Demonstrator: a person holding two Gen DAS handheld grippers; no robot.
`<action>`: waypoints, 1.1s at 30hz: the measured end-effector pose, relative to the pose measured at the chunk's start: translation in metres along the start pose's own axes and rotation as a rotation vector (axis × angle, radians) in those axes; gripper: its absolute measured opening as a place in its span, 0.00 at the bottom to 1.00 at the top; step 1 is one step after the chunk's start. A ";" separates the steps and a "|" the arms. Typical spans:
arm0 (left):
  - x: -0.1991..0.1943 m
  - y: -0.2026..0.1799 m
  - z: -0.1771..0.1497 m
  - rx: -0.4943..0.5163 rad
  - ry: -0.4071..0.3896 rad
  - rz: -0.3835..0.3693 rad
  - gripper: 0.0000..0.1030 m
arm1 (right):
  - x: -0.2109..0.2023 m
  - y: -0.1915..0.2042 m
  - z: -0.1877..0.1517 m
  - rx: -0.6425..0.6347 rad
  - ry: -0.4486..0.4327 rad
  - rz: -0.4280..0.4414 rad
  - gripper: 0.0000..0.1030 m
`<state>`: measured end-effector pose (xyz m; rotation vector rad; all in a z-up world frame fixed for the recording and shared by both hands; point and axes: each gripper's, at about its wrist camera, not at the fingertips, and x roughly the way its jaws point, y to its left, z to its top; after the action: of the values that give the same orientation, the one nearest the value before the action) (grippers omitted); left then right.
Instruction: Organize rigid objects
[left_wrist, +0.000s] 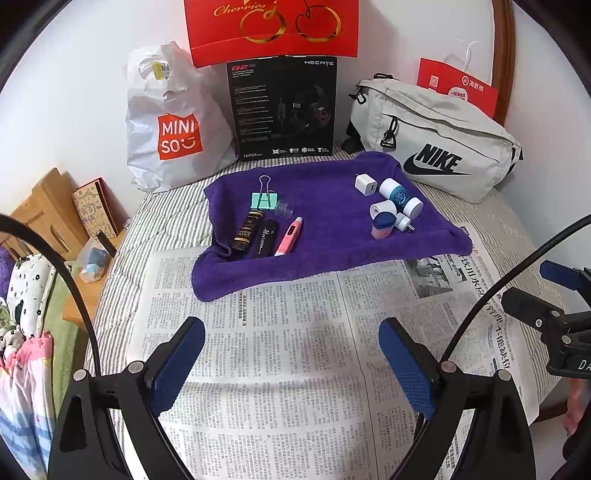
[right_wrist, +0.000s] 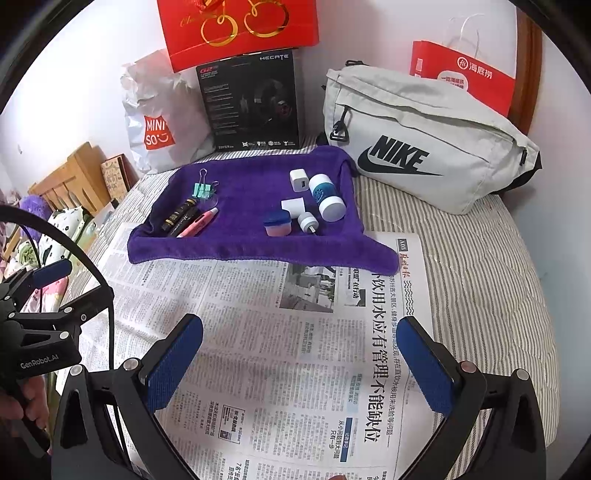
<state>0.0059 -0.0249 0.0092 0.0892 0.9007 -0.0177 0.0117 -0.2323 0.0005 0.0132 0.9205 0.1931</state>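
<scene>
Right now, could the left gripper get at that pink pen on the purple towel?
Probably yes: the left gripper is open and empty, only flat newspaper lies between, though the pink pen lies close beside a black tube.

Our two grippers, left gripper (left_wrist: 291, 363) and right gripper (right_wrist: 301, 363), have black frames, silver screws, blue textured finger pads (right_wrist: 173, 365) and black cables; one reads "GenRobot.AI".

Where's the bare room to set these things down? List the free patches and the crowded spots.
Free: the newspaper between the purple towel and both open grippers; also the towel's middle strip between the pink pen and the white charger. Crowded: the towel's left cluster around the binder clip and its right cluster of white caps.
</scene>
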 end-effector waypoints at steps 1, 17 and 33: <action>0.000 0.000 0.000 0.001 0.001 0.000 0.93 | 0.000 0.000 0.000 -0.001 0.001 0.000 1.00; 0.001 0.002 -0.001 0.007 0.006 0.004 0.93 | -0.001 0.001 -0.001 -0.005 0.002 -0.007 1.00; 0.000 0.002 0.000 0.003 0.003 0.002 0.93 | -0.003 0.003 0.000 -0.011 -0.002 -0.011 1.00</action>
<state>0.0058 -0.0225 0.0095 0.0932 0.9033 -0.0167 0.0088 -0.2300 0.0031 -0.0015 0.9178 0.1880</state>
